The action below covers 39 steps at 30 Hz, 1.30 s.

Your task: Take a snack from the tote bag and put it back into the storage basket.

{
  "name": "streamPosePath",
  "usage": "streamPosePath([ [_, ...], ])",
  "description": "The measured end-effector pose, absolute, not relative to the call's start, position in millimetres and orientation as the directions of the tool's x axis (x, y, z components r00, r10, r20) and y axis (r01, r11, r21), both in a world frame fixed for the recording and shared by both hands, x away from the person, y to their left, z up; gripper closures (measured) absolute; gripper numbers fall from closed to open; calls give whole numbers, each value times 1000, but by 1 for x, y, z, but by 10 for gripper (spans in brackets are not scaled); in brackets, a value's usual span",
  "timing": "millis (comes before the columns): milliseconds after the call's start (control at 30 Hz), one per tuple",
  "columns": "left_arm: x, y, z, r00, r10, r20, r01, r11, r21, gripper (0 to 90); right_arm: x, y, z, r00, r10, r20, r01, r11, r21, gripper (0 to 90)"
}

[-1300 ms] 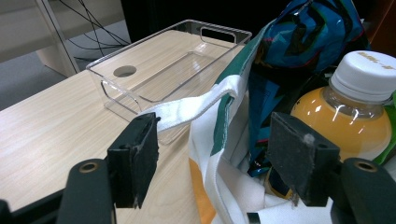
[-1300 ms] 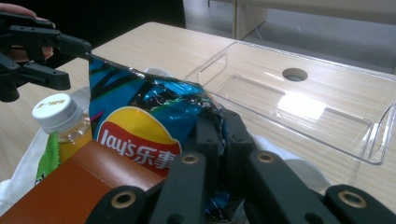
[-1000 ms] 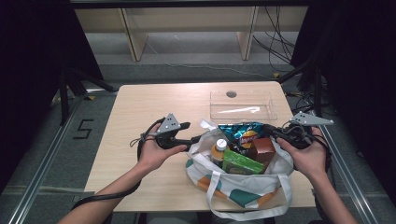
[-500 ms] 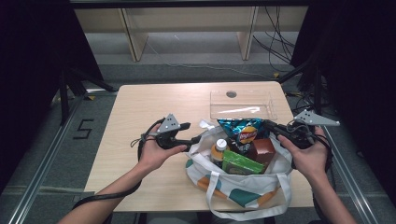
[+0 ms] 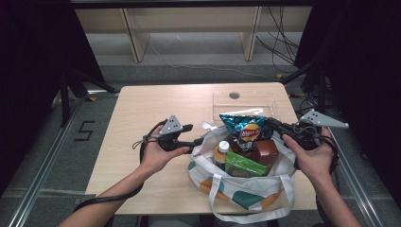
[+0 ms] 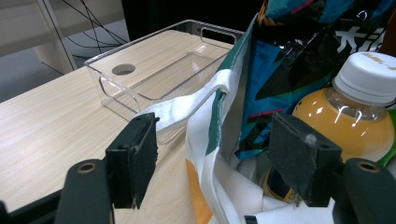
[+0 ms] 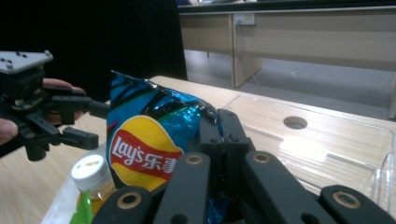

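At the left of the high view, the left hand-held gripper (image 5: 193, 135) sits at the left rim of the tote (image 5: 246, 198), its jaws apart; the left gripper view shows the bag's white edge and strap running up between them, with neither pad pressing on it. The tote stands on the bench (image 5: 142, 109) near its front edge and holds an orange-drink bottle (image 5: 220, 153) with a white cap, a green packet (image 5: 243, 165), a brown box (image 5: 265, 150) and other goods too buried to make out. Rising above the bag's mouth is the chip bag (image 5: 246, 127), its top edge clamped in the right hand-held gripper (image 5: 274, 125), whose jaws are together on the foil. Behind the tote lies a clear tray (image 5: 222, 101), nothing in it. The left gripper view brings out the bottle's cap and the tray's cut-out handles; the right gripper view shows the chip bag's red-and-yellow logo (image 7: 140, 156), the jaws pinching its crumpled corner, and the left hand-held gripper farther off at the left.
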<state>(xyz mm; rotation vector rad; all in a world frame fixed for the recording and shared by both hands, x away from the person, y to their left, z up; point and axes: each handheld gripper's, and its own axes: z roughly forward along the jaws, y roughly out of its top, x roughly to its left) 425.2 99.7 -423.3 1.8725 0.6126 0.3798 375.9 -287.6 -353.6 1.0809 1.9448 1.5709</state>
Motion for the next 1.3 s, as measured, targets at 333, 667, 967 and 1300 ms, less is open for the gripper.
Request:
streamPosePath([
  [333,425,99,-424,816,577,-34,240,-283,929,321,374,-287,-341,-606,785,128,255,40,966,900],
  [667,425,99,-424,813,581,-36,240,-278,930,322,374,-288,-333,-597,792,128,218,7,976,900],
  [967,426,99,-424,813,581,-41,243,-275,930,323,375,-288,-325,-591,796,130,205,-8,979,900],
  [1300,426,99,-424,813,581,-41,243,-274,931,322,376,-287,-317,-594,792,138,189,-30,982,900],
])
